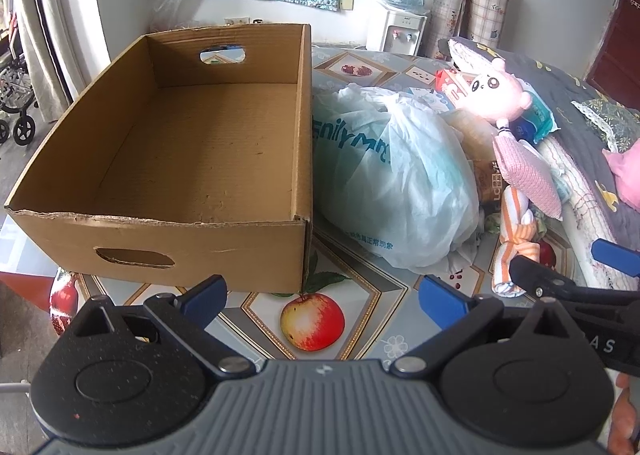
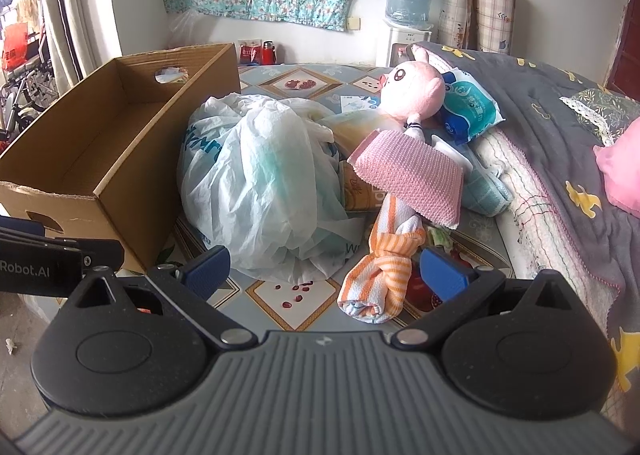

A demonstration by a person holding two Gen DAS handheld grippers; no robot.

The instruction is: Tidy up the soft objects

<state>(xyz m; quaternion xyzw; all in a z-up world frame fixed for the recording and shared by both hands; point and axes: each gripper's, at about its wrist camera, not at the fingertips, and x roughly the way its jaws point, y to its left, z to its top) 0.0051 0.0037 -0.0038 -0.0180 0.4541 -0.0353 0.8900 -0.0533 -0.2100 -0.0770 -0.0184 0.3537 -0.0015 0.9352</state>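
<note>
Both claws are spread wide and hold nothing, the left gripper (image 1: 320,295) facing the empty cardboard box (image 1: 192,159) that waits for the pile. Just ahead of the right gripper (image 2: 326,269) lies a knotted orange-striped towel (image 2: 380,275), limp and crumpled, with the pink plush doll (image 2: 412,95) behind it.

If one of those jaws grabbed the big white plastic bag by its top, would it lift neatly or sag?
The white plastic bag would probably sag: its film is thin and crumpled. It bulges with soft-looking contents, so it is likely light for its bulk. The film may slip between the pads, and the cardboard box close beside it could snag it.
</note>
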